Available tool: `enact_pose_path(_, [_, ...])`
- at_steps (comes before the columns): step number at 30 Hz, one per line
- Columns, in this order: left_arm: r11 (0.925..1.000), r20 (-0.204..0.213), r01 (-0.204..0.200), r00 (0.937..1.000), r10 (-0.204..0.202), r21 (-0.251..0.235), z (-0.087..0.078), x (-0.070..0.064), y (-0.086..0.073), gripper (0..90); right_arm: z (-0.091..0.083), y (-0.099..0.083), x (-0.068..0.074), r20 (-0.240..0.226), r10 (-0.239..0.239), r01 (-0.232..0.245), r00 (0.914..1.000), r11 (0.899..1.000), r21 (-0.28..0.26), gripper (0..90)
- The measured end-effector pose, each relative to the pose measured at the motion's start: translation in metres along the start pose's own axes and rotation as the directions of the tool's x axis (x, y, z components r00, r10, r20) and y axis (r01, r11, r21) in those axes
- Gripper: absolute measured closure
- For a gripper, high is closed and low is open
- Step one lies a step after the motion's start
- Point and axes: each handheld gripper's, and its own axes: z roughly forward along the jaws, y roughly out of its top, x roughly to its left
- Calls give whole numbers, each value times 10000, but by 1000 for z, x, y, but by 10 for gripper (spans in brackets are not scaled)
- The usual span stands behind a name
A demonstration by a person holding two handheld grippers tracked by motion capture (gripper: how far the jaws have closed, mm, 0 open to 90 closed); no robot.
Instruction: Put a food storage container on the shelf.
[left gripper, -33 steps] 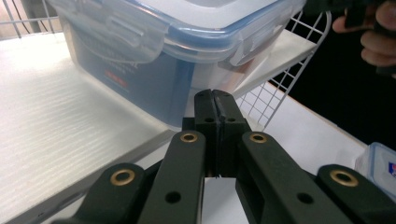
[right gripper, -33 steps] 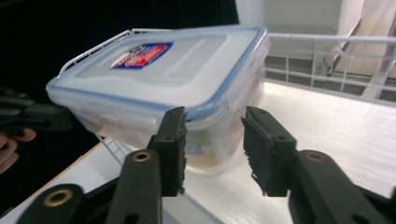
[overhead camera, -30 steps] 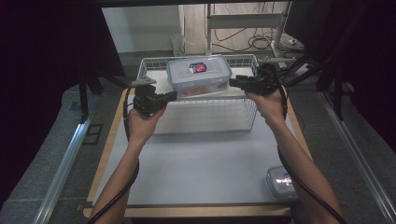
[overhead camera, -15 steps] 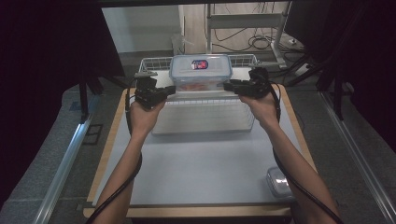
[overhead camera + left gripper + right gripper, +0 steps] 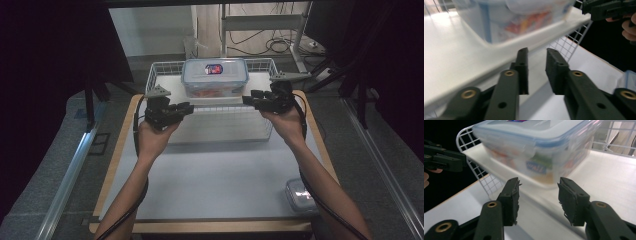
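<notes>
Now, high view: clear container [image 5: 215, 77] sits in wire basket [image 5: 260, 119] at table's far end, left gripper [image 5: 184, 108] and right gripper [image 5: 248, 99] flank it, apart | left gripper view: jaws slightly parted, empty | right gripper view: jaws wide, empty, container [image 5: 536, 147] ahead | step: likely placed, releasing; next: back both clear of the rim.

A wooden-edged table [image 5: 117, 165] stands on grey floor [image 5: 45, 165], with dark curtains [image 5: 45, 45] and cables [image 5: 270, 47] behind.

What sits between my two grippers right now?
In the high view, the lidded food container in the wire basket sits between and just beyond the left gripper and right gripper.
</notes>
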Motion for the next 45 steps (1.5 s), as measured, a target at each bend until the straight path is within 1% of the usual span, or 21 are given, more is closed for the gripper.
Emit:
enact_pose_path(4, [9996,81,-249,9997,248,134,-5,-9,-16,625,-8,-13,7,-126,-200,201,9997,9998,89,449])
enact_pose_path(5, [9994,79,-310,9995,309,146,-6,-12,-20,574,-11,-20,12,-119,-370,373,9992,9991,220,422])
enact_pose_path(7, [9992,88,-378,9993,377,144,-8,-16,-28,546,-13,-24,14,-132,-461,464,9988,9986,272,409])
enact_pose_path(8, [9987,89,-472,9989,471,174,-10,-20,-36,494,-16,-32,19,-177,-646,652,9978,9972,364,386])
enact_pose_path(9, [9987,89,-472,9989,471,174,-10,-20,-36,473,-17,-36,22,-197,-768,776,9968,9962,386,376])
enact_pose_path(10, [9984,69,-541,9985,539,179,-11,-22,-40,473,-17,-36,22,-197,-768,776,9968,9962,386,376])
enact_pose_path(15, [9960,-77,-872,9961,873,202,-14,-33,-61,356,-23,-60,35,-366,-1254,1278,9914,9892,725,306])
enact_pose_path(18, [9935,-140,-1101,9938,1106,293,-17,-40,-78,312,-25,-71,39,-466,-1329,1365,9900,9869,855,268])
enact_pose_path(19, [9935,-140,-1101,9938,1106,293,-17,-40,-78,299,-25,-71,39,-466,-1329,1365,9900,9869,855,268])
enact_pose_path(20, [9921,-207,-1220,9922,1226,297,-18,-44,-87,289,-25,-79,40,-460,-1374,1415,9894,9849,1000,245])
enact_pose_path(21, [9921,-207,-1220,9922,1226,297,-18,-44,-87,279,-25,-79,40,-460,-1374,1415,9894,9849,1000,245])
enact_pose_path(23, [9906,-281,-1328,9906,1337,317,-19,-47,-95,245,-26,-91,40,-406,-1442,1479,9887,9824,1143,211])
enact_pose_path(24, [9900,-344,-1364,9899,1376,350,-19,-48,-100,245,-26,-91,40,-406,-1442,1479,9887,9824,1143,211])
enact_pose_path(25, [9892,-327,-1396,9894,1411,456,-19,-48,-104,222,-26,-101,40,-387,-1339,1376,9902,9831,1208,193])
enact_pose_path(26, [9877,-344,-1428,9888,1452,636,-17,-49,-108,222,-26,-101,40,-387,-1339,1376,9902,9831,1208,193])
enact_pose_path(27, [9863,-376,-1381,9892,1420,905,-15,-49,-116,182,-26,-109,39,-333,-1275,1309,9913,9824,1330,178])
enact_pose_path(30, [9872,-267,-1155,9925,1192,1104,-13,-49,-124,137,-26,-120,40,-243,-1134,1157,9933,9828,1442,162])
enact_pose_path(31, [9871,-232,-1077,9935,1112,1181,-12,-50,-128,107,-27,-130,40,-210,-1124,1143,9934,9801,1625,151])
enact_pose_path(34, [9854,-377,-1029,9933,1090,1356,-12,-52,-138,79,-28,-137,41,-103,-1180,1180,9930,9779,1726,144])
enact_pose_path(40, [9733,-784,-1380,9849,1545,1835,-14,-57,-159,49,-32,-148,44,-19,-1160,1145,9932,9771,1796,128])
enact_pose_path(45, [9675,-1027,-1586,9780,1813,1972,-12,-57,-167,32,-30,-157,46,188,-1533,1456,9880,9652,2174,124])
